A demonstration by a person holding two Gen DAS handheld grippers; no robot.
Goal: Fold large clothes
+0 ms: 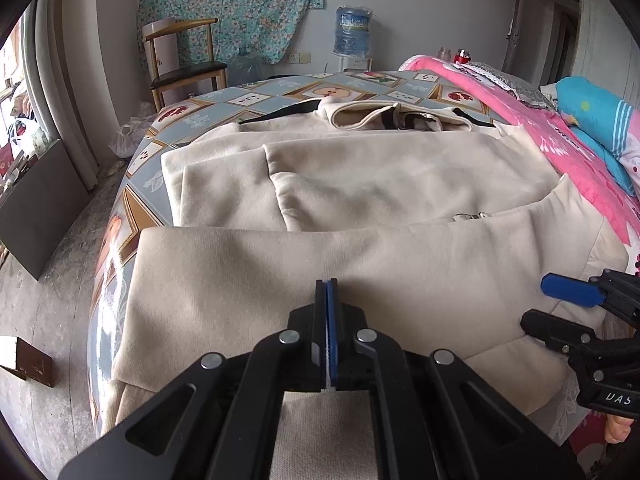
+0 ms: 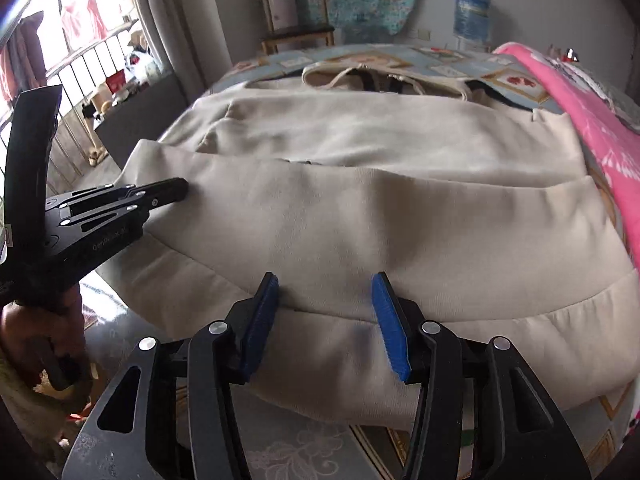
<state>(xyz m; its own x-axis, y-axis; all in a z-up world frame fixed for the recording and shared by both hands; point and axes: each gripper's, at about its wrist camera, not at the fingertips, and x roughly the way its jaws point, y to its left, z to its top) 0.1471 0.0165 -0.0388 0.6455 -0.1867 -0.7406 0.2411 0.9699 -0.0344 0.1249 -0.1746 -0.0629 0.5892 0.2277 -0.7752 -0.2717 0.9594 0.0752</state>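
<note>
A large cream hooded sweatshirt (image 1: pixel 360 176) lies flat on the table, sleeves folded across its body and hood (image 1: pixel 396 116) at the far end. It also shows in the right wrist view (image 2: pixel 380 184). My left gripper (image 1: pixel 327 284) is shut on the sweatshirt's near hem and pinches a ridge of cloth. In the right wrist view the left gripper (image 2: pixel 182 188) rests on the hem's left part. My right gripper (image 2: pixel 326 284) is open, its blue pads either side of the hem band, not clamped. The right gripper (image 1: pixel 548 304) also shows at the right in the left wrist view.
The table wears a patterned blue cloth (image 1: pixel 256 100). A pink blanket (image 1: pixel 568 148) and a blue bundle (image 1: pixel 600 116) lie along the right. A wooden chair (image 1: pixel 188 64) and a water dispenser (image 1: pixel 352 36) stand at the back wall. A window railing (image 2: pixel 92 64) is at the left.
</note>
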